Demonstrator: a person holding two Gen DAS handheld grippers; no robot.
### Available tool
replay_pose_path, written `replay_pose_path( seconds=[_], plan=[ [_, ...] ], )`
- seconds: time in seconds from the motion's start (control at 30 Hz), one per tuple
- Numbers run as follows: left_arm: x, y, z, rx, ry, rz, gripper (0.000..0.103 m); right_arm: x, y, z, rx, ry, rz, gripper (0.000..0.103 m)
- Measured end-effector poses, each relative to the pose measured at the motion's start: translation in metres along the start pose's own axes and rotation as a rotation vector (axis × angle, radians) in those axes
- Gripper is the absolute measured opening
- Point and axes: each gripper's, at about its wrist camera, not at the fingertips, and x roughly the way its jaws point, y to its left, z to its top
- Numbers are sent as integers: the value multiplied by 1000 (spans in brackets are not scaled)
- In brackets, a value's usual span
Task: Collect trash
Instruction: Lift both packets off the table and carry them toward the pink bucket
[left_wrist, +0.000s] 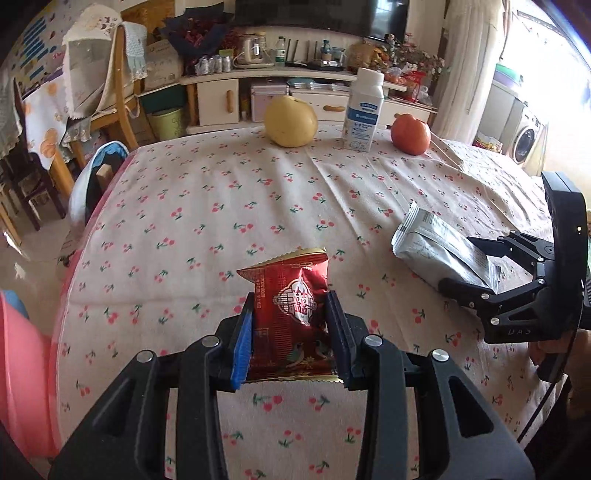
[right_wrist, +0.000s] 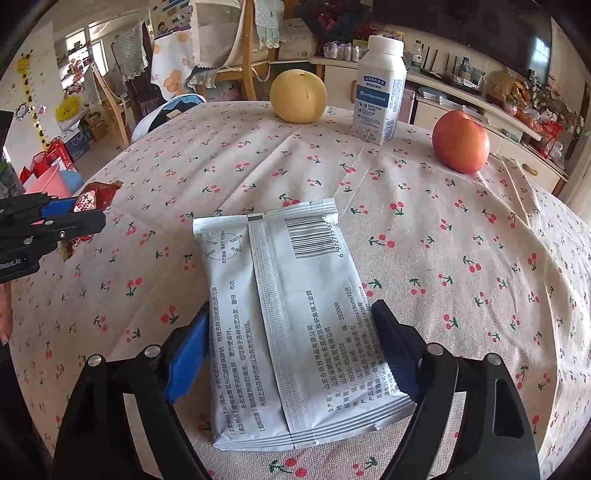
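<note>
Trash here comes as two packets on the cherry-print table, and each pair of tongs has taken one on. The left tongs are clamped on the red snack wrapper, pads pressing its two sides so that it stands up off the cloth above the table's near edge; held by its lower half like this, the light foil should not flop or slip. Off the table's left edge sits a pink bin, which looks the likely place for it.

The right tongs straddle the grey-white wipes packet, which lies flat, seam and barcode up, near the table's near edge. Their jaws stand wide, one on each long side of the packet; the blue pad on the left seems just clear of it, and the black one at or barely off its right edge, so I judge the packet bracketed but not yet gripped. It is broad and soft, so taking it across the width calls for that wide stance.

The pear, the milk bottle and the apple line the far edge, well apart from both packets, and are probably not trash.

The left wrist view alone shows the wrapper's printed face and the bin close by. The right wrist view alone shows the gaps at the packet's sides, and the left tongs' hold from the side.
</note>
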Motion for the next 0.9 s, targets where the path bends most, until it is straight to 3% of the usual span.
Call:
replay_pose_path(
  seconds=[0.2,0.4,0.63,0.67,0.73,0.77,0.8,0.9],
  plan=[
    [-22,13,-20,-76,-23,15,38,-5,6,-4,1,-14,-10,81],
    [-30,19,-20,-95,-68,-11,29,-11,6,-6,37,-39,-21,81],
    [-15,28,-26,-114,-17,-3,29,-22,9,-10,68,-65,-18,81],
    [-14,30,-26,-121,-13,3,32,-23,10,-10,70,-70,-19,81],
    [-11,33,-25,-146,-6,7,47,-25,13,-10,76,-75,-10,81],
    [-10,33,-25,-158,-9,15,61,-25,14,-10,77,-75,-5,81],
    [-8,31,-24,-162,-12,21,67,-25,16,-10,75,-75,-1,81],
    [1,24,-18,-132,-5,39,68,-24,24,-10,64,-71,10,81]
  ],
)
